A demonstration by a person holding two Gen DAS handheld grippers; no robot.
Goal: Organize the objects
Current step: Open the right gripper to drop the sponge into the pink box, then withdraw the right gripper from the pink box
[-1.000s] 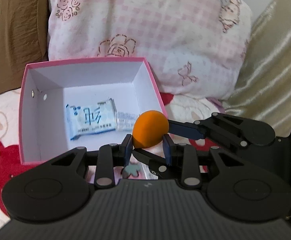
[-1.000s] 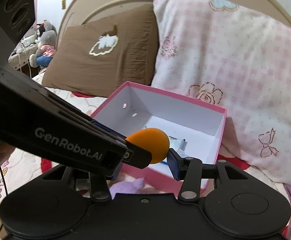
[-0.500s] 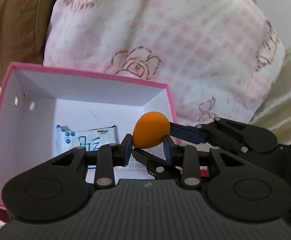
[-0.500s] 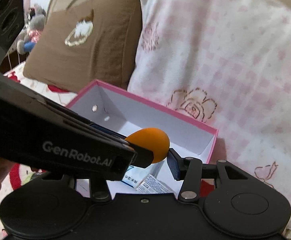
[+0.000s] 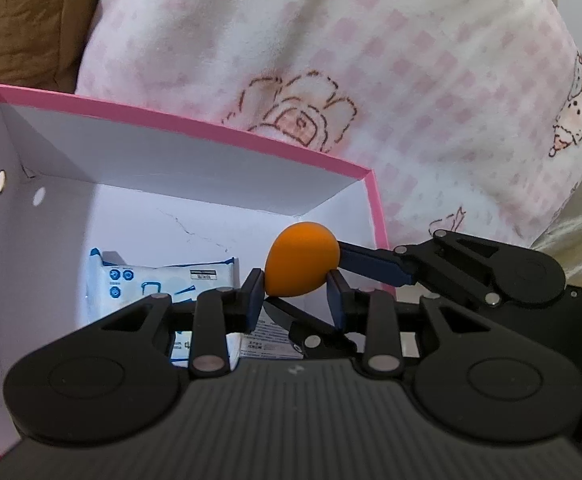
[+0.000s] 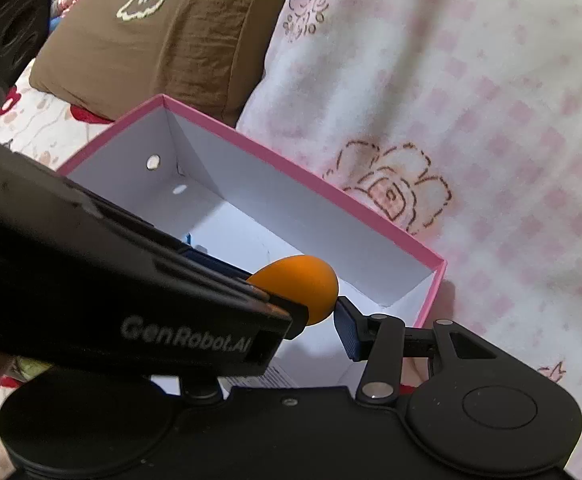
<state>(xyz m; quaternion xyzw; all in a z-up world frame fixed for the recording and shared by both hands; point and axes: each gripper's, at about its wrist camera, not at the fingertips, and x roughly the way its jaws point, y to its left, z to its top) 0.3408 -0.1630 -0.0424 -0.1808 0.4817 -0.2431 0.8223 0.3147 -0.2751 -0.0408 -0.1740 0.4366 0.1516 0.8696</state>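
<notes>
Egg (image 5: 301,258), 1 smooth matte orange one, is sitting pinched between both grippers over the box (image 5: 195,128). Left gripper (image 5: 295,294) is squeezing its narrow end; right gripper (image 6: 319,314) is clamping its sides. Pink-rimmed white cardboard is holding 2 glossy packets (image 5: 163,280), partly blocked by black linkages. Behind, 1 fluffy checked pillow (image 5: 331,60) and 1 crinkled brown cushion (image 6: 163,36) are leaning.

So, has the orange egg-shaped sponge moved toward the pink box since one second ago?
Yes. The orange sponge, held by both grippers, now hangs over the pink box interior rather than by its near rim.
</notes>
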